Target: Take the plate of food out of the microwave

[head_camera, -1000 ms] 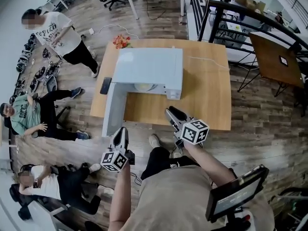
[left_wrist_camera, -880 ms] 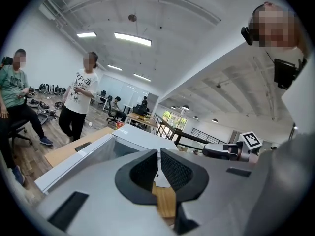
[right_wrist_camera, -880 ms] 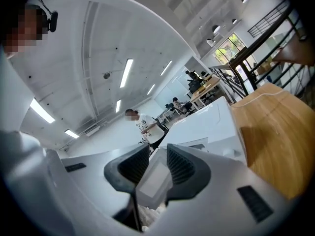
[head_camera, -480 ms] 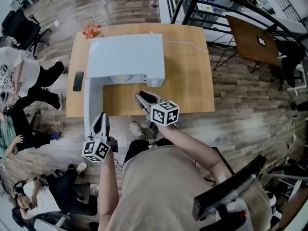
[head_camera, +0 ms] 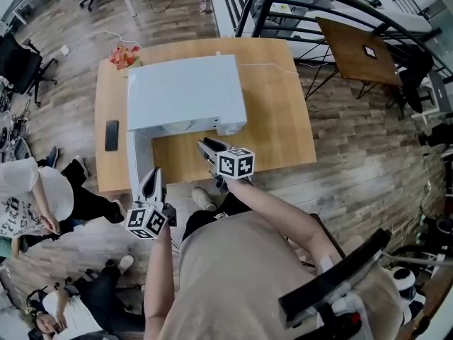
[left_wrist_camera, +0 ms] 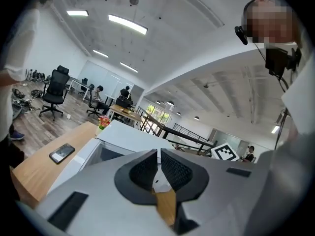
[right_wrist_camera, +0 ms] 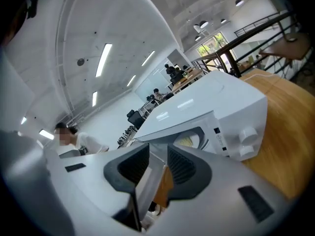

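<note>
On the light wooden surface (head_camera: 283,126): white box-shaped microwave (head_camera: 184,91), its door (head_camera: 139,163) swung open toward you.
Pale round plate of food (head_camera: 180,127): inside the microwave cavity.
Left hand-held gripper (head_camera: 152,173): jaws together, empty, beside the door's end.
Right hand-held gripper (head_camera: 206,146): jaws slightly apart, empty, before the opening.

Wooden table (head_camera: 283,105), white microwave (head_camera: 184,91), black phone (head_camera: 112,134), red flowers (head_camera: 124,55)
</note>
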### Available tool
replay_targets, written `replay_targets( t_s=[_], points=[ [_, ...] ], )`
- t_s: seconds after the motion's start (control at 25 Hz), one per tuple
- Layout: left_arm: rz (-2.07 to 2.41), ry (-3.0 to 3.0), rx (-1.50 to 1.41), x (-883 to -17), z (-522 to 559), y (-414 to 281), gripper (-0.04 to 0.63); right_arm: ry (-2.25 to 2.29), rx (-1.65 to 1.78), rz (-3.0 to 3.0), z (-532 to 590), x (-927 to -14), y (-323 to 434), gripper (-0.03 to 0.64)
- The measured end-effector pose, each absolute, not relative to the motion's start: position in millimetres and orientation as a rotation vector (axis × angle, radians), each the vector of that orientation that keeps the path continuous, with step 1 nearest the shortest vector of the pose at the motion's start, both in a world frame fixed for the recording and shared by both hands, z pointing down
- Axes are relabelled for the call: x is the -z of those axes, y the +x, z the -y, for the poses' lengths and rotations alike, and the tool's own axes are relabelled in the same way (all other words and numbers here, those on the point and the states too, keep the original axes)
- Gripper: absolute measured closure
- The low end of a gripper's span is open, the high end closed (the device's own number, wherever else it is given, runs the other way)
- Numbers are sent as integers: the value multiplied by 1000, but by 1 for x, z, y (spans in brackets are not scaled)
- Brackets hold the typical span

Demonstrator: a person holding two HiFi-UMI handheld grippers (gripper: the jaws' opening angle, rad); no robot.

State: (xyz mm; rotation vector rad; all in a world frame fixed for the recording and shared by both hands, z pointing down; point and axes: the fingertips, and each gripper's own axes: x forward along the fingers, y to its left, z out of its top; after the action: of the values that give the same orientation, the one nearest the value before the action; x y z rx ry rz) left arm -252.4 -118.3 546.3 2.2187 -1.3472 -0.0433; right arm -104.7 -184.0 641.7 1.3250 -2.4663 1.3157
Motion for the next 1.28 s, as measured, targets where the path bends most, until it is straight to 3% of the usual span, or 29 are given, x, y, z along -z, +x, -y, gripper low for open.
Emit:
replay_targets(
  t_s=[0.64, 0.76, 0.84, 1.28],
  points=[
    [1410, 2153, -26, -560, 130, -275, 589, 1717, -1823, 2060, 245, -815, -120, 512],
    [1441, 2159, -37, -555, 130, -279, 589, 1759, -1809, 2035, 258, -830, -128, 512],
    [1454, 2157, -49, -557, 130, -282, 589, 1757, -1780, 2036, 268, -837, -136, 472],
    [1462, 2114, -52, -565, 122, -291, 589, 1811, -1823, 1828, 290, -866, -154, 472]
  ],
)
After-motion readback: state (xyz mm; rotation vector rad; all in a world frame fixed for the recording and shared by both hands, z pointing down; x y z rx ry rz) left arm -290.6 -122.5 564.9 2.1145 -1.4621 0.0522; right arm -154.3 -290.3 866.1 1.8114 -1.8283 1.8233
